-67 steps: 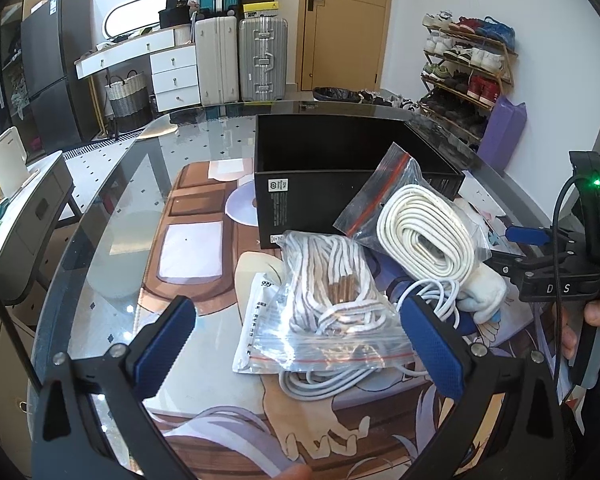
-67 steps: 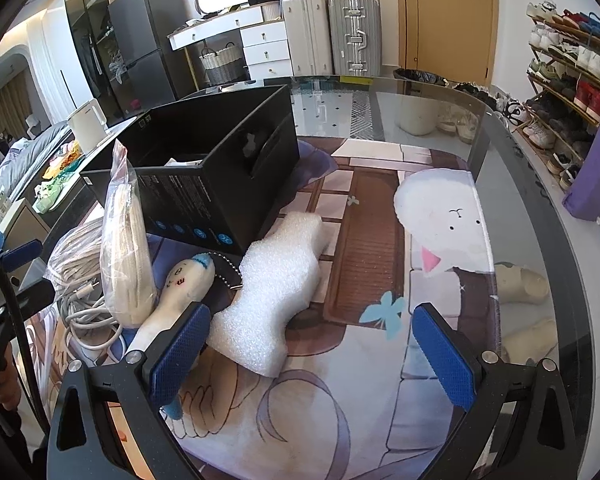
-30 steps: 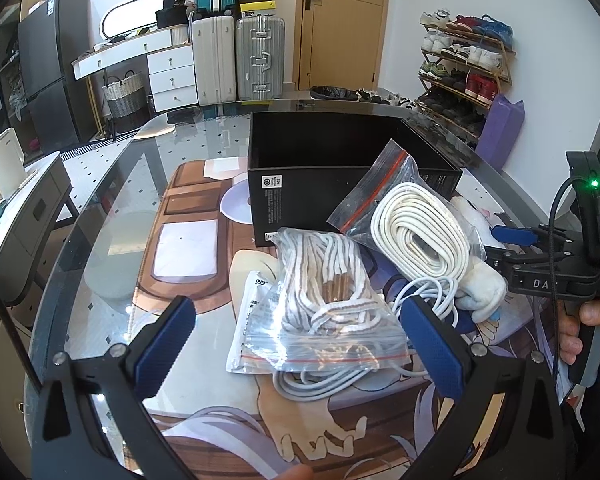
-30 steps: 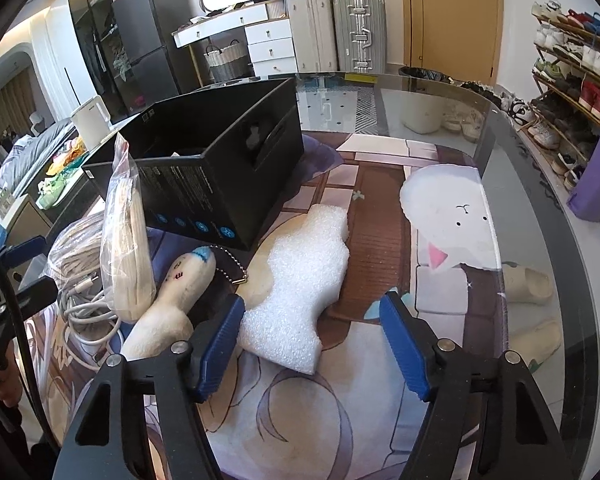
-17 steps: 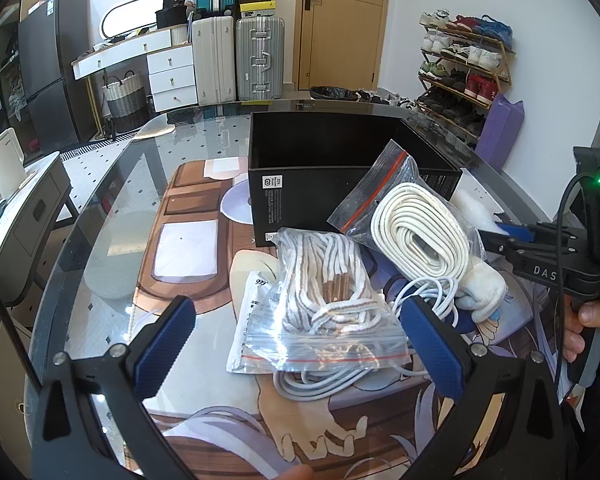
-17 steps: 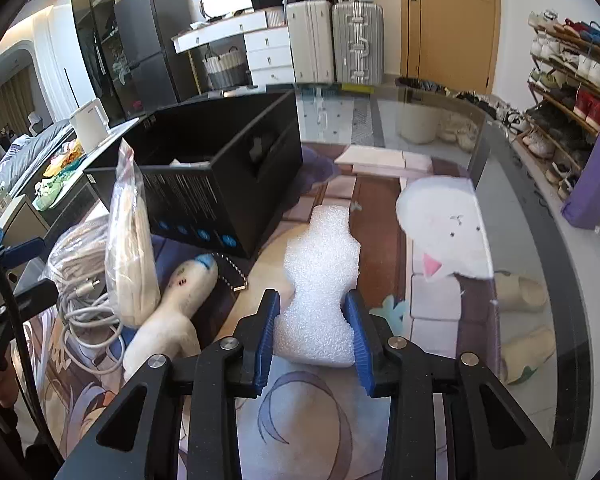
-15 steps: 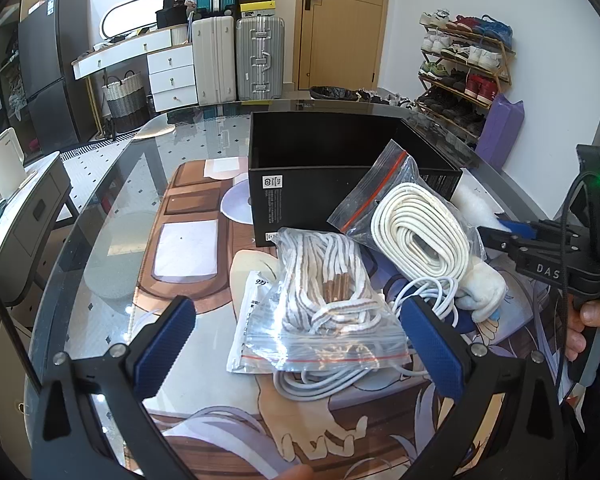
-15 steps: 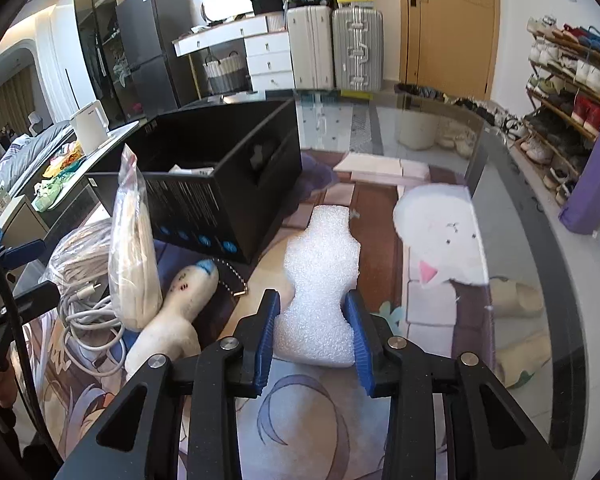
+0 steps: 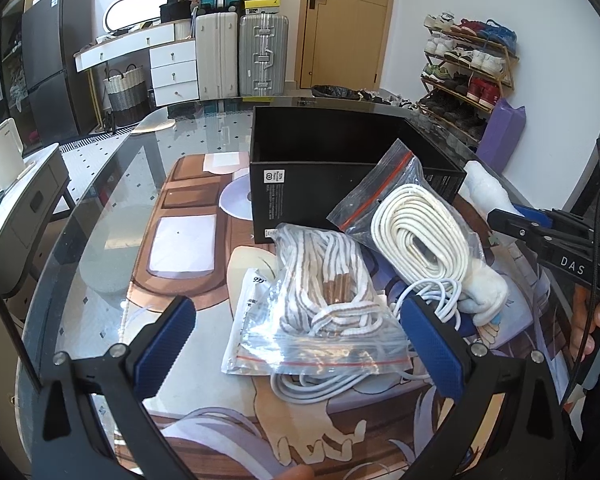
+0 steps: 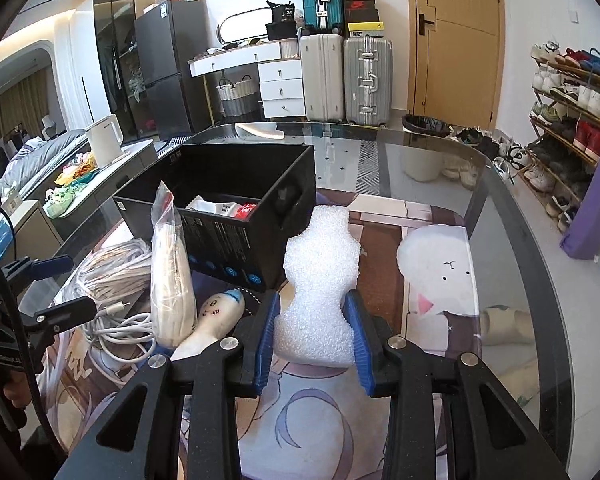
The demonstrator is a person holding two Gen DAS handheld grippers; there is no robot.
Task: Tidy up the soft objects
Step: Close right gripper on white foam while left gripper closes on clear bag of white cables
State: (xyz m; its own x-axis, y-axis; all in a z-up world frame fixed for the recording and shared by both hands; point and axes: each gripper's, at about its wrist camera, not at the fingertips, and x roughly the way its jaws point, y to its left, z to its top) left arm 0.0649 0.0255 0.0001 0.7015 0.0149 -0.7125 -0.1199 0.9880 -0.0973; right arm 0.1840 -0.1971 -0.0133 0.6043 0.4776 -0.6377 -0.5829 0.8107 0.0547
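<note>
My right gripper (image 10: 313, 328) is shut on a white foam piece (image 10: 320, 280), which stands lifted off the mat, its top near the black box (image 10: 228, 196). Inside the box lie a few small packets. My left gripper (image 9: 300, 344) is open above a zip bag of striped cord (image 9: 324, 308). Behind that bag leans a second bag holding a white coiled rope (image 9: 420, 232). A loose white cable (image 9: 312, 388) lies under the bags. A small white plush (image 10: 212, 324) rests beside the rope bag. In the left wrist view the right gripper (image 9: 520, 220) holds the foam piece (image 9: 486, 188) at the right.
The objects lie on a printed mat (image 10: 440, 280) over a glass table (image 10: 512, 208). Suitcases (image 10: 348, 76), a white dresser (image 10: 276, 76) and a shoe rack (image 10: 572, 92) stand beyond the table. A hand (image 9: 596, 328) grips the right tool's handle.
My right gripper closed on the foam piece and raised it off the mat, tilting it upright. The left gripper kept still and open.
</note>
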